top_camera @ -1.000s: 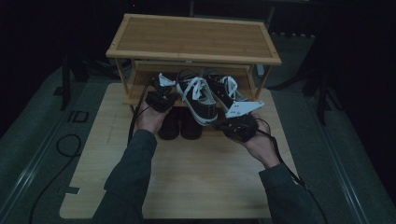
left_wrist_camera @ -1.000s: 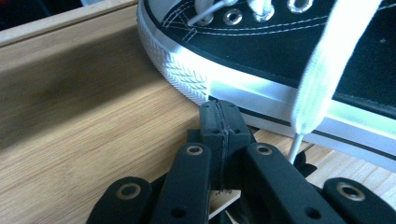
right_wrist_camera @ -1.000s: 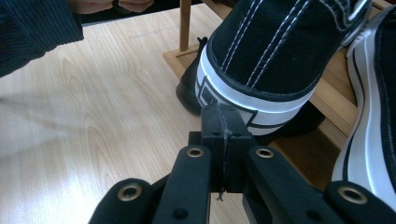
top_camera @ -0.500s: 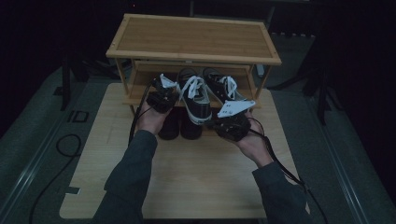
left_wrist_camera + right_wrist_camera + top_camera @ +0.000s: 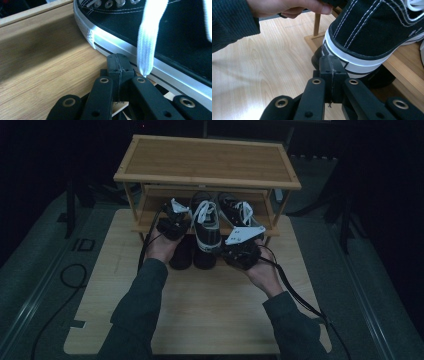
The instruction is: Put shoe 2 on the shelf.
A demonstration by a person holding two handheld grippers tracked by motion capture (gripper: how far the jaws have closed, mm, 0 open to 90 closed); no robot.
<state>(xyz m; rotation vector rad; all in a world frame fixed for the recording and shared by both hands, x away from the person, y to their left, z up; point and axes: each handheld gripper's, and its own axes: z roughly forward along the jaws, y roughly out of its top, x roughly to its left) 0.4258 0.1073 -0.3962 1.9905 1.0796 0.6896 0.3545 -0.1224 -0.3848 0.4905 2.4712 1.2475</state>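
Note:
A black sneaker (image 5: 206, 226) with white laces lies on the lower shelf of a wooden shoe rack (image 5: 210, 162), its heel jutting past the front edge. My left gripper (image 5: 181, 218) is shut and empty at its left side; the tips (image 5: 117, 66) rest on the shelf against the white sole (image 5: 105, 41), beside a hanging lace (image 5: 147, 42). My right gripper (image 5: 225, 250) is shut with nothing in it, and its tips (image 5: 330, 65) touch the sneaker's heel (image 5: 352, 57). A second matching sneaker (image 5: 236, 212) sits on the shelf to the right.
A pair of dark shoes (image 5: 192, 257) stands on the wooden table (image 5: 210, 310) under the shelf's front edge. The right gripper's cable (image 5: 295, 295) trails over the table's right side. Another cable (image 5: 70, 275) loops on the floor at the left.
My right gripper has slid left, up to the heel of the protruding sneaker. The left gripper has stayed beside the shoe.

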